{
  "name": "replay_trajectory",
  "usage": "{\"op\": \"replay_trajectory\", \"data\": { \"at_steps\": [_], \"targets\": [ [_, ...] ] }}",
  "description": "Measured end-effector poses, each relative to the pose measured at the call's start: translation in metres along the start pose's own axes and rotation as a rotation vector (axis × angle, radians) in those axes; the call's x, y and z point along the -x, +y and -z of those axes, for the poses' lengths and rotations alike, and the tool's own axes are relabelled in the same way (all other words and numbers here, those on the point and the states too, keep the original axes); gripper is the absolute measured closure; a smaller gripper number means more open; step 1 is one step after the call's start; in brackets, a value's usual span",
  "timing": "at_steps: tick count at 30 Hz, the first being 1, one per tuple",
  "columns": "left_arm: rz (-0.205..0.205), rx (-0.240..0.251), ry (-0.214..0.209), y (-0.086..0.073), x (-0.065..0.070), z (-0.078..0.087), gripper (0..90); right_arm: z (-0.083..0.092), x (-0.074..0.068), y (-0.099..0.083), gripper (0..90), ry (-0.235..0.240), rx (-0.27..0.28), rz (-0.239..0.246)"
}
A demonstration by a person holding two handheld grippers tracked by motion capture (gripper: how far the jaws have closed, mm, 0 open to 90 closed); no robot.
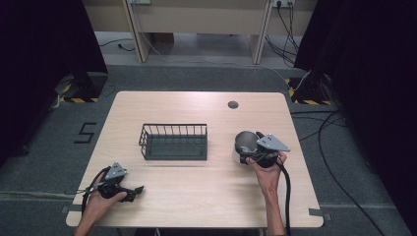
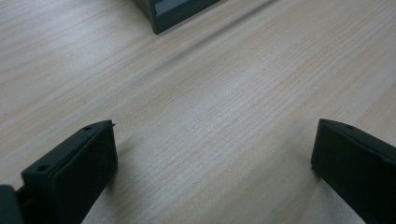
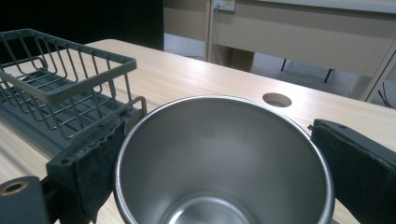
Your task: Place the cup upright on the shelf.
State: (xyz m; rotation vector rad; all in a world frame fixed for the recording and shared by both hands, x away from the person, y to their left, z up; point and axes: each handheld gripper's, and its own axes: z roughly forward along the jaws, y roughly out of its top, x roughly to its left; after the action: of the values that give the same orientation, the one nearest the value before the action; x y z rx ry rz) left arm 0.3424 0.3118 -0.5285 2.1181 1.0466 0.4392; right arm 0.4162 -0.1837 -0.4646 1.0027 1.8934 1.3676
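Note:
A steel cup (image 1: 245,141) stands on the wooden table (image 1: 196,191) at the right, and its open mouth (image 3: 224,163) looks empty. My right gripper (image 1: 250,150) reaches around it from the near side; both black pads (image 3: 100,163) lie against the cup's rim, so it is shut on the cup. A dark wire rack (image 1: 172,126) on a tray sits mid-table, left of the cup (image 3: 56,88). At the front left my left gripper (image 1: 139,190) rests low over bare wood, jaws wide open (image 2: 215,123) with nothing between them.
A round cable hole (image 1: 233,104) lies in the tabletop behind the cup (image 3: 276,99). A corner of the rack's tray (image 2: 173,11) shows ahead of the left gripper. Cables run over the floor at the right (image 1: 339,182). Dark curtains flank the table.

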Motion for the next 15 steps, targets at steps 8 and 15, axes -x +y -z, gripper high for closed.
{"op": "replay_trajectory", "data": {
  "at_steps": [8, 15],
  "targets": [
    [0.0, 0.0, 0.0, 0.0, 0.0, 0.0, 0.0, 0.0, -0.024, 0.028, 6.3, 0.02, 0.015, 0.004],
    [0.0, -0.001, 0.0, 0.0, 0.0, 0.0, 0.0, -0.004, -0.046, 0.053, 6.3, 0.029, 0.031, 0.023]
  ]
}}
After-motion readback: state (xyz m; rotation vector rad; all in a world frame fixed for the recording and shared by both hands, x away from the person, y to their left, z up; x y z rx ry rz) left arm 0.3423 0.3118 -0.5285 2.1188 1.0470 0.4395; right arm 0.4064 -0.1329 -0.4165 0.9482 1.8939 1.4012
